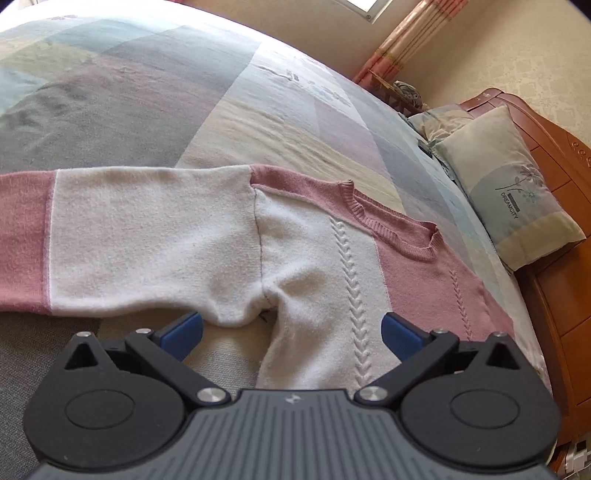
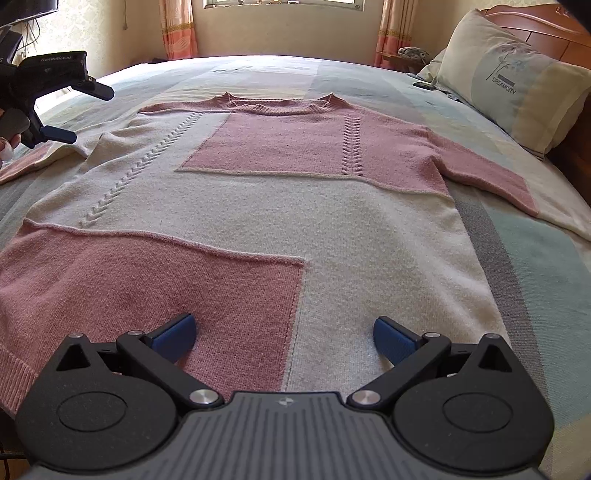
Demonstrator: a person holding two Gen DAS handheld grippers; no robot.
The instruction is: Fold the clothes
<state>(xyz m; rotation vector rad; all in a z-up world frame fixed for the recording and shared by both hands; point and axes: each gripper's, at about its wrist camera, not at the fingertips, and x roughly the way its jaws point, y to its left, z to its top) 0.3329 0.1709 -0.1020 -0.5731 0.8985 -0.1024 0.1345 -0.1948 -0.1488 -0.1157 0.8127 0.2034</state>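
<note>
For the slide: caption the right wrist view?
Open right gripper over flat pink-and-cream knitted sweater on bed; left gripper open.

Bed covered by a patchwork bedspread (image 2: 535,258) in pale blue, grey, mauve and cream blocks, lying mostly smooth. At the head end, a cream and blue pillow (image 2: 517,81) with a printed flower and the lettering "DREAMCITY" leans against a carved orange-brown wooden headboard (image 1: 554,155). A second, rumpled pillow (image 1: 439,122) lies just beside it. Pink and orange striped curtains (image 2: 177,29) flank a window (image 2: 280,3) on the cream patterned wall.
</note>
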